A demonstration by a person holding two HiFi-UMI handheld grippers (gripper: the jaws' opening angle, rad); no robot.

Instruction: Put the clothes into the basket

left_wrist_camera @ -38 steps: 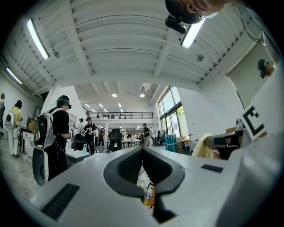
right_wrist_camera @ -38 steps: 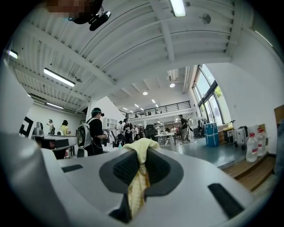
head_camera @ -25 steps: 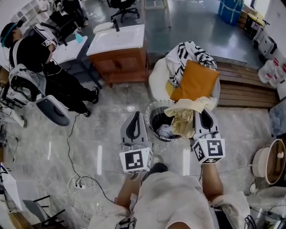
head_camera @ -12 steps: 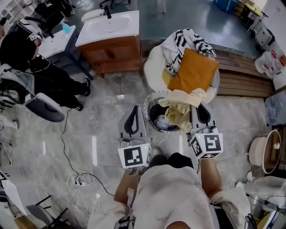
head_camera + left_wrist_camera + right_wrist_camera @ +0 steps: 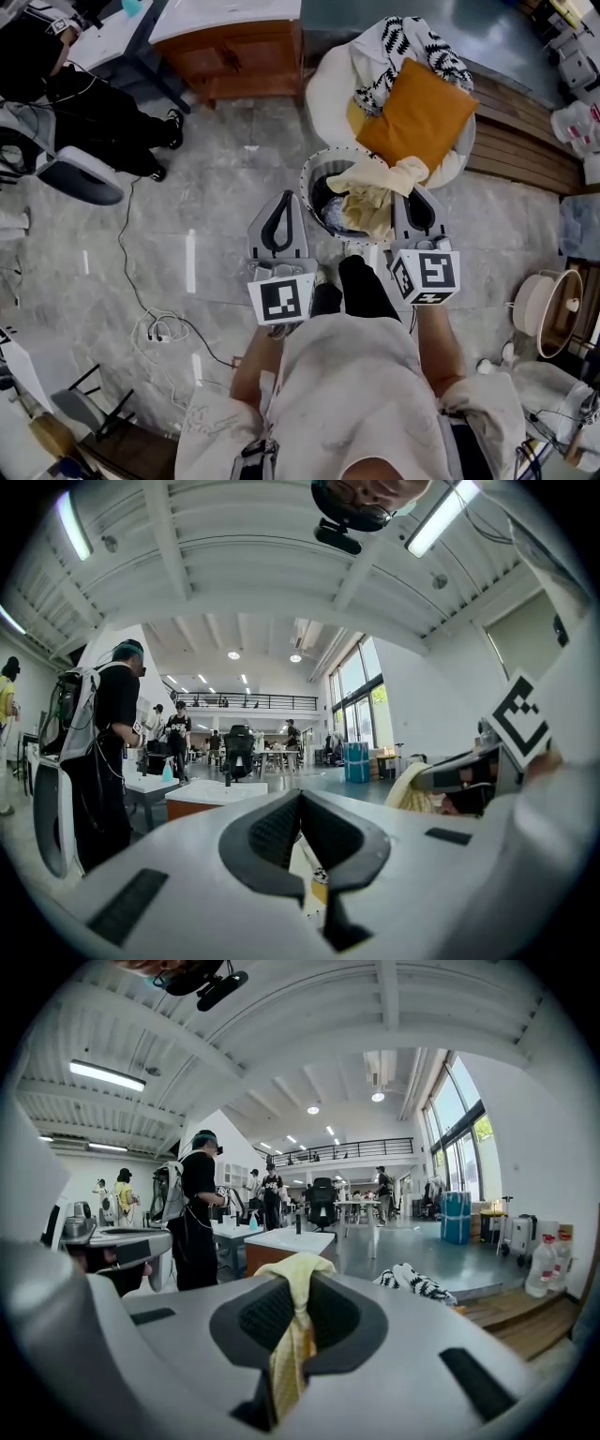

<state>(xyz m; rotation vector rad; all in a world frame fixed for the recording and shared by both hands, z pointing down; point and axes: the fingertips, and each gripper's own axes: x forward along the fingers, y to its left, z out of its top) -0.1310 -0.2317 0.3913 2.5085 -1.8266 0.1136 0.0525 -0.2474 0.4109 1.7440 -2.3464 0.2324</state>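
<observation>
- Our right gripper [image 5: 413,192] is clenched on a fold of the pale yellow garment [image 5: 373,187]. In the right gripper view the cloth is pinched between the pads and hangs down the slot, a one-point hold that leaves the rest loose.
- The garment lies bunched over the near right rim of the round basket [image 5: 312,183], partly inside and partly lapping toward the gripper. We judge it is held low there so it can drop in.
- Our left gripper [image 5: 280,199] is closed with nothing in it, beside the basket's left rim, seemingly kept out of the way.
- A light cloth [image 5: 330,216] lies at the basket's bottom.
- On the white seat [image 5: 323,94] beyond the basket, an orange piece [image 5: 419,112] and a black-and-white patterned garment [image 5: 384,52] lie at its right edge, so we judge the task partway done.
</observation>
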